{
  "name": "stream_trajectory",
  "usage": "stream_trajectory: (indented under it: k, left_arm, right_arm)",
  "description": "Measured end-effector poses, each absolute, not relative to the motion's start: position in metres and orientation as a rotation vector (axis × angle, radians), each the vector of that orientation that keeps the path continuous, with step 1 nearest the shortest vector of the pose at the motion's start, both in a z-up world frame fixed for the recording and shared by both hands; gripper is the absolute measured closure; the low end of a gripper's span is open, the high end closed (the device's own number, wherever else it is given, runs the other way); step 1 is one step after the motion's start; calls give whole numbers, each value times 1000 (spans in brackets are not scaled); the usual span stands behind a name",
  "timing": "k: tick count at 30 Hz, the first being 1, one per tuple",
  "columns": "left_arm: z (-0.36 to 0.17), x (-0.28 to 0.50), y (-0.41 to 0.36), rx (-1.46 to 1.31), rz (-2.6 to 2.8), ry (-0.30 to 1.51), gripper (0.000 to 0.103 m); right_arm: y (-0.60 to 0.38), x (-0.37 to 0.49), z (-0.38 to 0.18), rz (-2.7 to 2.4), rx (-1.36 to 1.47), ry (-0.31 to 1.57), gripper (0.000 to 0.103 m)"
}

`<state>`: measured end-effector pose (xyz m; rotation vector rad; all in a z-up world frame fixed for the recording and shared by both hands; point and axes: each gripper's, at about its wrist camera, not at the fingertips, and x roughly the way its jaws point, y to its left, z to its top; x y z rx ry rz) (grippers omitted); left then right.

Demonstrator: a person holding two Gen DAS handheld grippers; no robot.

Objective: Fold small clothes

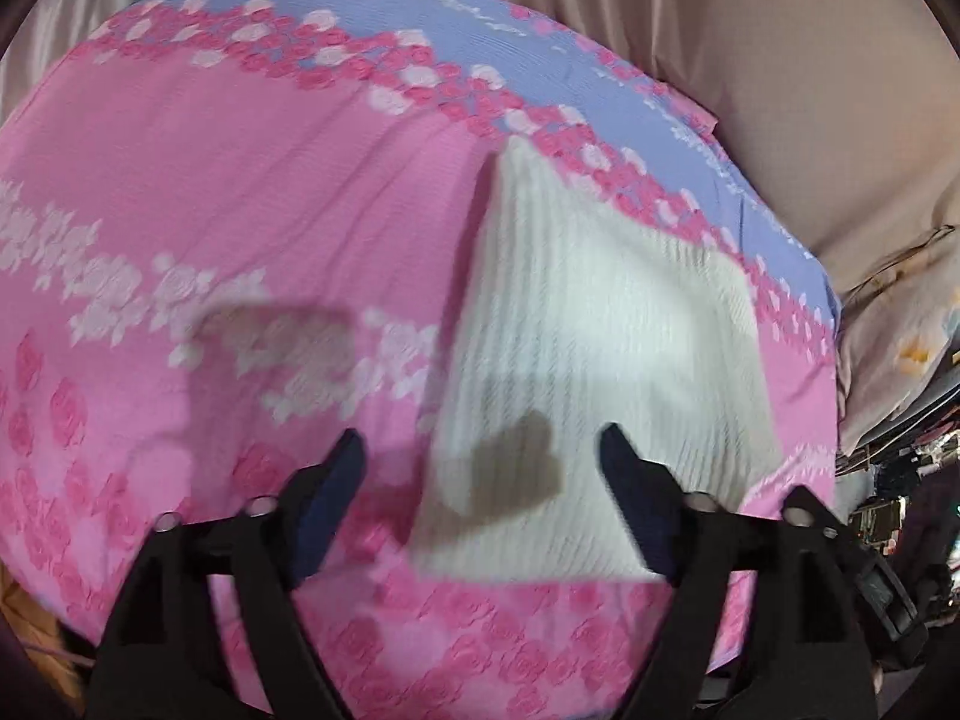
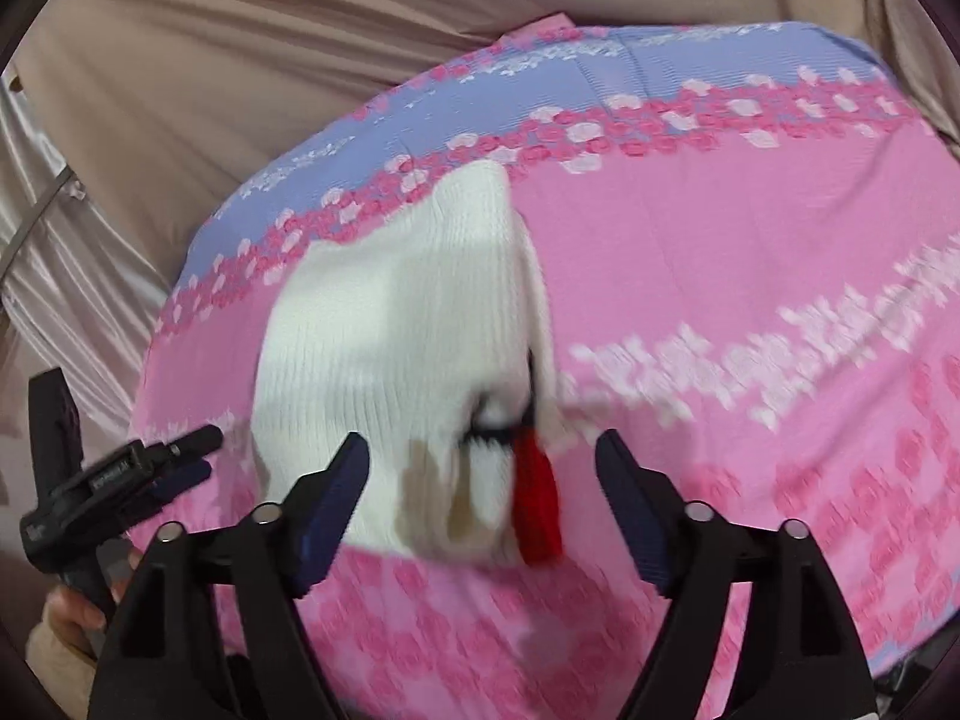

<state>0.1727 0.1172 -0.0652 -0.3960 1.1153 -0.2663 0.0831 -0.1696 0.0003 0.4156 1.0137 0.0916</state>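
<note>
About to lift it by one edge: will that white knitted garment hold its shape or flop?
The white knitted garment will probably flop: it is ribbed knit lying in soft folds. It looks light, so both open grippers, left gripper and right gripper, should manage it. Pushed, it may bunch rather than slide on the textured pink bedspread.

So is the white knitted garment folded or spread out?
Folded: the white knitted garment lies as a compact block on the pink bedspread, layered edges showing by its red patch.

Wide bare stretches of the pink floral cover (image 2: pixel 750 252) are left open beside the white knit garment (image 2: pixel 396 348), the only obstacle lying on it; the edges are hemmed by beige draped fabric (image 2: pixel 240 78)
</note>
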Motion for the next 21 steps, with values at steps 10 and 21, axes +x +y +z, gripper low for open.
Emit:
stream_trajectory:
  k: [10, 21]
  left_arm:
    - [-100, 217, 84, -354, -413, 1208, 58]
    - [-41, 215, 84, -235, -359, 986, 52]
  right_arm:
    - [-158, 152, -66, 136, 538, 1180, 71]
    - [-137, 148, 15, 107, 287, 910, 65]
